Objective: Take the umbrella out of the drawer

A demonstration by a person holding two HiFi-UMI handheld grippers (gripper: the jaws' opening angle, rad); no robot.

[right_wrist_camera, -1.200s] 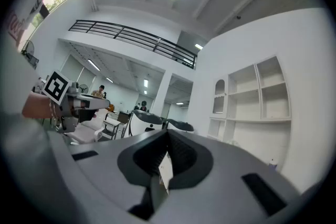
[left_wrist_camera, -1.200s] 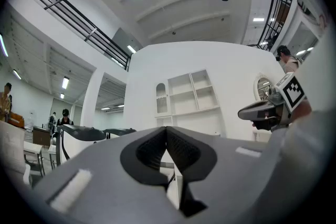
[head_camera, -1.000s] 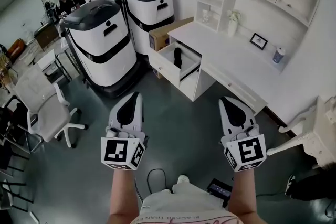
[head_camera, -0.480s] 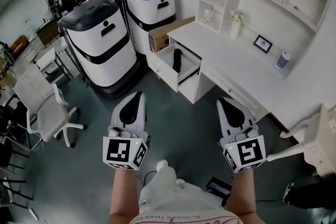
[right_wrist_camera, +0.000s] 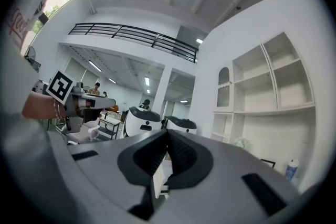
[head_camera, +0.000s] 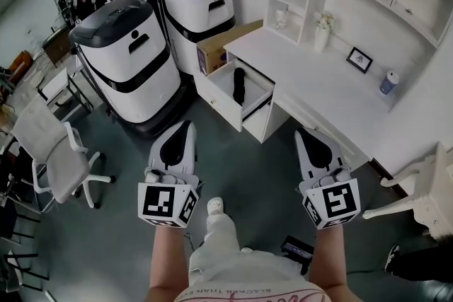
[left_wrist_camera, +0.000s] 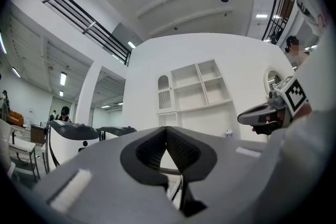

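A black folded umbrella point(head_camera: 239, 83) lies in the open top drawer point(head_camera: 220, 98) of the white desk point(head_camera: 311, 78), ahead of me in the head view. My left gripper point(head_camera: 187, 126) and right gripper point(head_camera: 301, 133) are held side by side over the grey floor, both short of the drawer. Each has its jaws shut with nothing between them, as the left gripper point(left_wrist_camera: 166, 130) and right gripper point(right_wrist_camera: 167, 134) views show. From the right gripper view the drawer front point(right_wrist_camera: 159, 176) shows just behind the jaws.
Two large white-and-black machines point(head_camera: 134, 56) stand left of the drawer, with a cardboard box point(head_camera: 225, 44) behind it. A white office chair point(head_camera: 49, 148) is at the left. A vase point(head_camera: 324, 33), a picture frame point(head_camera: 359, 59) and a bottle point(head_camera: 387, 83) sit on the desk.
Both grippers and my view have moved closer to the desk and drawer. My leg and shoe have stepped forward between the grippers. Both pairs of jaws stayed shut.
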